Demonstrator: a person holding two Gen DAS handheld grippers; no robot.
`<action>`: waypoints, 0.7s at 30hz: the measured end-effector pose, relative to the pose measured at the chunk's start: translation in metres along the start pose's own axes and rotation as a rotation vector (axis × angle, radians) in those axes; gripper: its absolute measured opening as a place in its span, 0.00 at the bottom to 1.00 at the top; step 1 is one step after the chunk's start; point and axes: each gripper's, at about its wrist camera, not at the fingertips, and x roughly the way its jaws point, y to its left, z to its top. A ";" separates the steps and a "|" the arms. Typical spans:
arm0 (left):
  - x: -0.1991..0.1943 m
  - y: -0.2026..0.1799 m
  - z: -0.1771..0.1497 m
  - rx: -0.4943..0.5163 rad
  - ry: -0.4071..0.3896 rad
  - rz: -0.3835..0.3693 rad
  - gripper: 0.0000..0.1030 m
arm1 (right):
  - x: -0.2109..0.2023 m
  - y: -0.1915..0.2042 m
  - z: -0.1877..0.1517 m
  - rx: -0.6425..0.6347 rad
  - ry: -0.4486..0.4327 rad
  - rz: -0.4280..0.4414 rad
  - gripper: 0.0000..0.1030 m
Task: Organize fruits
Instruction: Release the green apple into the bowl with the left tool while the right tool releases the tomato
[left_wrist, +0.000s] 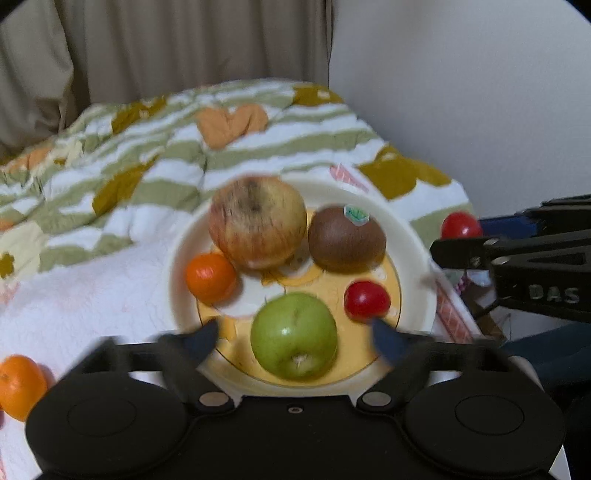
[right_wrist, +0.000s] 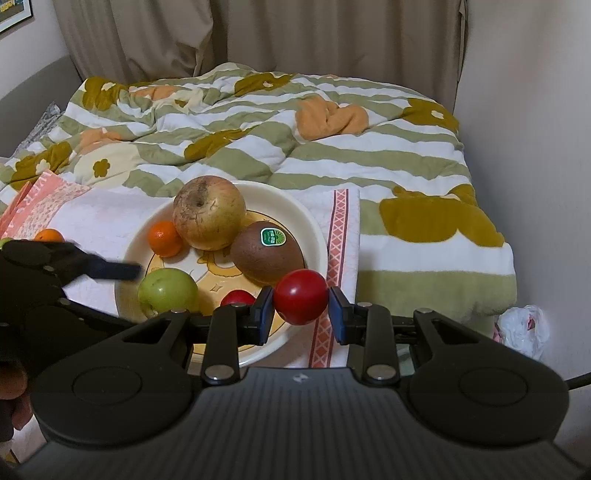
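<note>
The right gripper (right_wrist: 301, 308) is clamping a red tomato (right_wrist: 301, 296) between its blue pads, the jaws closing only as far as the fruit allows, and it is hanging over the near edge of the cream plate (right_wrist: 291, 206), presumably so the tomato can be set down with the rest; the left gripper (left_wrist: 295, 338) is standing wide open with nothing between its pads, the green apple (left_wrist: 294, 341) resting on the plate in the gap between the spread fingertips, which reads as a fruit just let go rather than one being grasped; beyond the jaws a bruised reddish apple (left_wrist: 257, 221), a kiwi with a sticker (left_wrist: 347, 240), a small mandarin (left_wrist: 210, 277) and a second small tomato (left_wrist: 366, 301) are already lying on the plate, touching or just beside one another; the left wrist view is showing a stray mandarin (left_wrist: 18, 386) off the plate, left of its jaws on the white cloth (left_wrist: 92, 295), which the right view barely catches; the right wrist view alone is making the grip on the tomato clear, and is showing a white plastic bag (right_wrist: 521, 328) beside the bed.
</note>
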 end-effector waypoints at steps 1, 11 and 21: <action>-0.005 0.000 0.001 0.004 -0.018 0.006 0.99 | -0.001 -0.001 0.001 0.000 -0.002 0.000 0.45; -0.040 0.018 -0.006 -0.040 -0.050 0.066 0.99 | 0.004 0.011 0.009 -0.021 0.000 0.043 0.45; -0.070 0.036 -0.019 -0.136 -0.085 0.085 0.99 | 0.028 0.041 0.013 -0.052 0.021 0.114 0.45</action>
